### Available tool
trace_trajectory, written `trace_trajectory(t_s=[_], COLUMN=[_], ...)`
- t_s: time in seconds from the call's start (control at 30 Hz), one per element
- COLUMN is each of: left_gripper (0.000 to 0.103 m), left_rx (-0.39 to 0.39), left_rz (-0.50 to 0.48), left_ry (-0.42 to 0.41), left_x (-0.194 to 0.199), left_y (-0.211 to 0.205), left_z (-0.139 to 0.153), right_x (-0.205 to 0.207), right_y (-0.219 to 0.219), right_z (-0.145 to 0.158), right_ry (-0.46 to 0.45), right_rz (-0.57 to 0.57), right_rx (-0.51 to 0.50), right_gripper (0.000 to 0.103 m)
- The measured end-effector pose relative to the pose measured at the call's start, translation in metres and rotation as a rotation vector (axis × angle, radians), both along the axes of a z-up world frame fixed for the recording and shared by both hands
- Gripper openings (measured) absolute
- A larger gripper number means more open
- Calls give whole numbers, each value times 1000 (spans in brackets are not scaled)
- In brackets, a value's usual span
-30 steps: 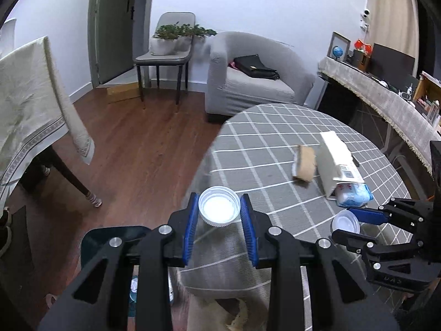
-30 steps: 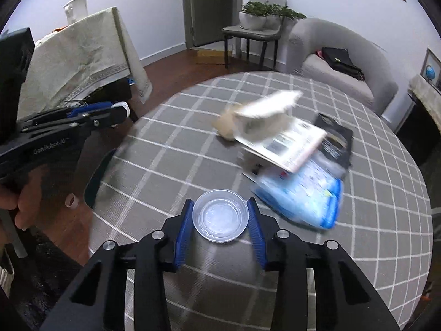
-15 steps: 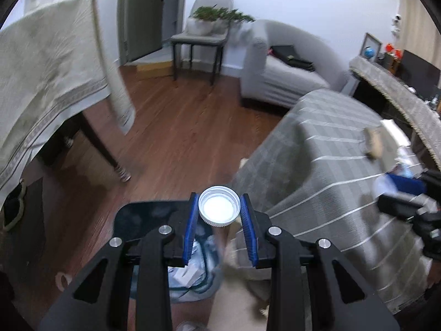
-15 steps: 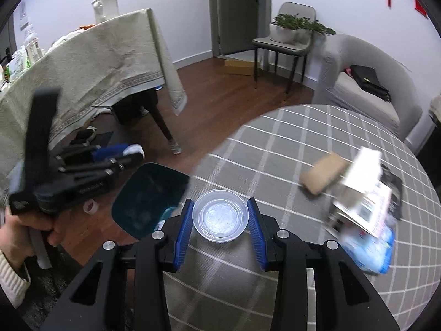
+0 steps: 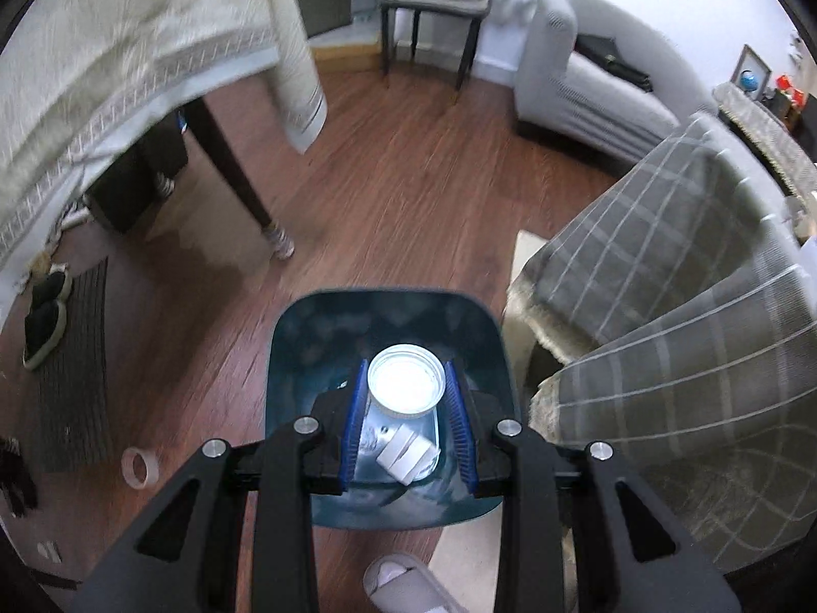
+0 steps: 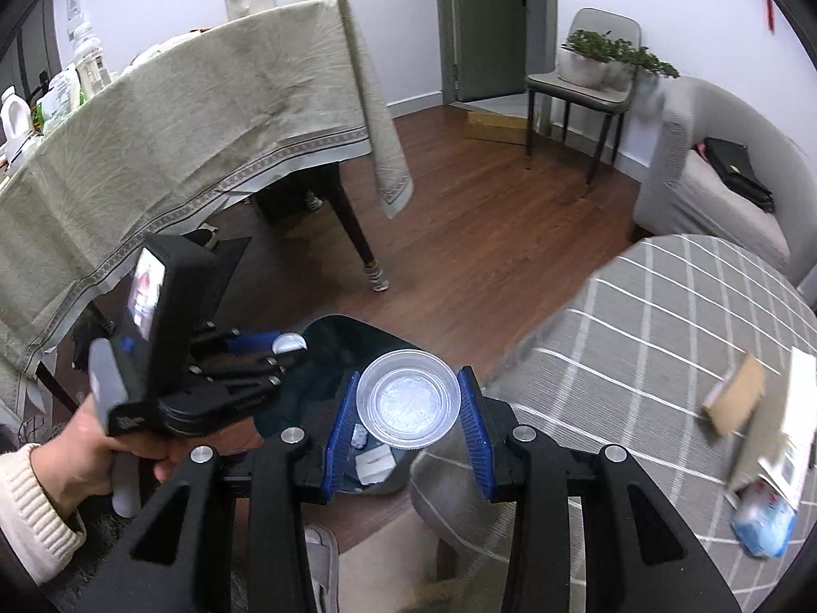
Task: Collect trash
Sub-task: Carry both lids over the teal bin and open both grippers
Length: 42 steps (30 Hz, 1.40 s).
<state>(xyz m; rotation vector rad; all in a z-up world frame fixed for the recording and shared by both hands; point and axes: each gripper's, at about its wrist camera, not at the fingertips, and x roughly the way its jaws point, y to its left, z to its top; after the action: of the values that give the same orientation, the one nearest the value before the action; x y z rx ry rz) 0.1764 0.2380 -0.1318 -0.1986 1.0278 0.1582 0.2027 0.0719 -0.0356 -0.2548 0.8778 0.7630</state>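
Note:
My left gripper (image 5: 407, 398) is shut on a small clear plastic cup (image 5: 406, 379) and holds it straight above the open dark teal trash bin (image 5: 306, 337) on the floor. White scraps (image 5: 406, 454) lie inside the bin. My right gripper (image 6: 408, 411) is shut on a second clear plastic cup (image 6: 408, 397) and hangs over the bin's right edge (image 6: 337, 329), next to the round table. The left gripper (image 6: 265, 357) also shows in the right wrist view, held by a hand, over the bin.
The round table with a grey checked cloth (image 6: 664, 337) stands right of the bin and carries a cardboard piece (image 6: 735, 398), a white box (image 6: 786, 439) and a blue packet (image 6: 763, 526). A cloth-covered table (image 6: 178, 143) stands left. A tape roll (image 5: 139, 466) and slipper (image 5: 398, 582) lie on the floor.
Both grippers have swung left off the round table with their cups. The left one now hangs over the trash bin; the right one has reached the bin's edge.

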Motion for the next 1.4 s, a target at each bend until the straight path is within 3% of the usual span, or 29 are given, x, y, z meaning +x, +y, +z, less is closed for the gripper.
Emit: trace_trajectory(t_s=[0.47,0.57,0.6,0.63,0.87,1.07,1.4], left_gripper=[33,37,46,49,48,48,38], left_rx=[-36,-51,-58,-67,-73,-68,-69], left_rz=[-1,-14,-16,-14,15,27,51], left_ry=[197,218,216,211,163,64,-43], left_x=[-11,-15,-16,-17,-22,-34,-48], left_y=[27,32,34,36,50,57,69], left_z=[-62,-68,-69,-69,-55,-21,20], right_x=[12,15,15,16,19,22,20], right_y=[55,63,66,68,85,96,118], right_z=[-32,-40,-43,-46,-67,-94,-143], right_ry=[87,111,118,126,166,209,275], right_rz=[44,48,49,50,56,54,68], right_rx=[8,9,5,2,-25,-56,-142], right_gripper=[40,40,40,40,40,39,40])
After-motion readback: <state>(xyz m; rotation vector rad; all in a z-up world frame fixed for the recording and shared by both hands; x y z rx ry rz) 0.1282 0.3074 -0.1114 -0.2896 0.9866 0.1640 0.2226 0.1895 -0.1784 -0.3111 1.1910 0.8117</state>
